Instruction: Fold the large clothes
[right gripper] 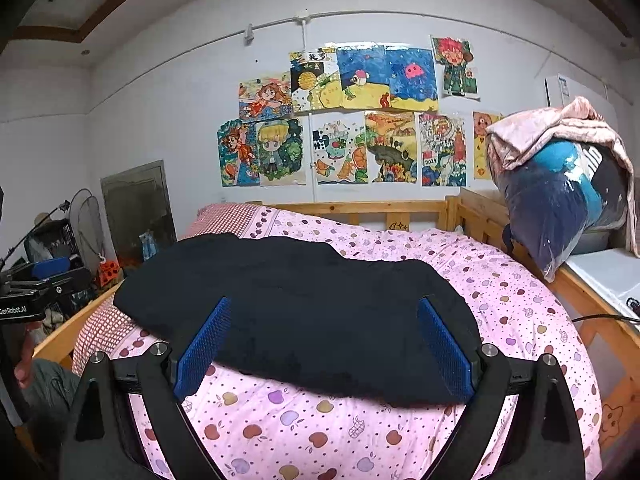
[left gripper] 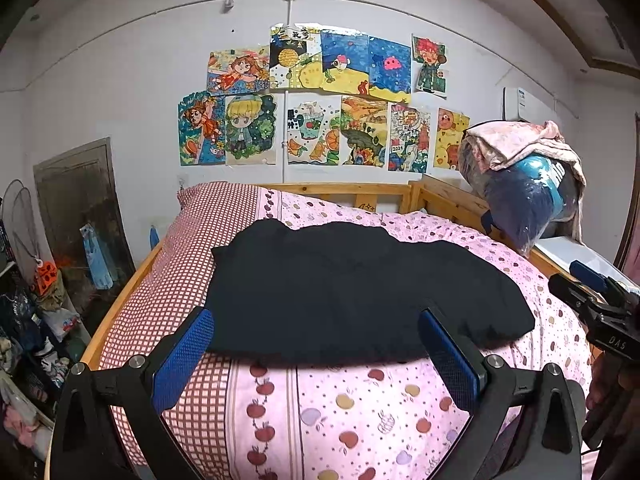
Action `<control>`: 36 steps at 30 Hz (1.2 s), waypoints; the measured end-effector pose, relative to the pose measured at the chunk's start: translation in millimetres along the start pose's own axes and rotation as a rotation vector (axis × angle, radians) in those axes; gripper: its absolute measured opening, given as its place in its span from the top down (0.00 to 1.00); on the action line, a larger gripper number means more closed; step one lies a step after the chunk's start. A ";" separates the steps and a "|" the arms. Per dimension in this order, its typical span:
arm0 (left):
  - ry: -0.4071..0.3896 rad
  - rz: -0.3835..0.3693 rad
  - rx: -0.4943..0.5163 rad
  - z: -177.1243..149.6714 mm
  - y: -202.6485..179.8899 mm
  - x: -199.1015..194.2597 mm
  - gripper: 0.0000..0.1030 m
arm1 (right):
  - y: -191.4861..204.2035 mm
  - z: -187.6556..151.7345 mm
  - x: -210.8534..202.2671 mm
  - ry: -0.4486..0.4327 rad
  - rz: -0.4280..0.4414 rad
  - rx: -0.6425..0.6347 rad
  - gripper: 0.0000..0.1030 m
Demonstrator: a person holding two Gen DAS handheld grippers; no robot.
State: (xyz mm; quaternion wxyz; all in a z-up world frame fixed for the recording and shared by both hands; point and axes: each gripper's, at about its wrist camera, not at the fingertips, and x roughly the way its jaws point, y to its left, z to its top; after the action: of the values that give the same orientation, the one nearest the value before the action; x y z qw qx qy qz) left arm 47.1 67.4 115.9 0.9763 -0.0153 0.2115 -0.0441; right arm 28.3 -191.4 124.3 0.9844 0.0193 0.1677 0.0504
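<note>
Pink apple-print bedding (left gripper: 360, 408) covers the wooden-framed bed — black garment (left gripper: 360, 292) lies folded flat across its middle. Left tongs (left gripper: 316, 328) and right tongs (right gripper: 324, 320) both spread wide, empty, hovering at the garment's near edge.

The left tool (left gripper: 316, 326) has its two blue fingers (left gripper: 182, 360) spread wide apart. The right tool (right gripper: 324, 328) is spread wide too. Both hold nothing.

White wall (left gripper: 120, 80) carries drawings (left gripper: 320, 100) at 12 o'clock above a wooden bed (left gripper: 360, 192); clutter (left gripper: 36, 320) at 9 o'clock.
</note>
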 end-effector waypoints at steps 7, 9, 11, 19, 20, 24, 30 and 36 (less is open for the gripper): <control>0.000 -0.001 -0.006 -18.7 -4.0 -12.0 0.00 | 21.5 -14.2 -13.7 0.004 0.016 -0.041 0.11; 0.003 -0.001 -0.010 -23.7 -4.0 -13.8 0.00 | 25.6 -19.1 -19.1 -0.005 0.014 -0.061 0.11; 0.008 0.001 -0.013 -30.4 -3.7 -16.3 0.00 | 27.2 -22.2 -25.6 -0.018 0.014 -0.076 0.11; 0.018 -0.003 -0.023 -54.6 -2.9 -23.5 0.00 | 31.0 -36.2 -40.4 -0.017 0.019 -0.067 0.11; 0.014 -0.001 -0.024 -57.6 -2.5 -24.6 0.00 | 31.1 -38.6 -41.4 -0.016 0.018 -0.061 0.11; 0.003 0.007 -0.009 -67.0 -4.8 -28.8 0.00 | 31.4 -52.4 -45.9 -0.013 0.005 -0.047 0.11; -0.015 0.008 0.022 -73.8 -8.4 -36.3 0.00 | 29.4 -63.0 -48.6 0.010 -0.001 -0.031 0.11; 0.000 0.004 0.024 -79.1 -10.2 -34.8 0.00 | 26.6 -66.3 -46.5 0.028 0.003 -0.014 0.11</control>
State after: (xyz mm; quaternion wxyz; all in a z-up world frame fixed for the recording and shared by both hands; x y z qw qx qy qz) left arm -18.0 59.6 58.8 0.9765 -0.0033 0.2110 -0.0446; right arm -39.9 -168.4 78.6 0.9819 0.0119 0.1811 0.0533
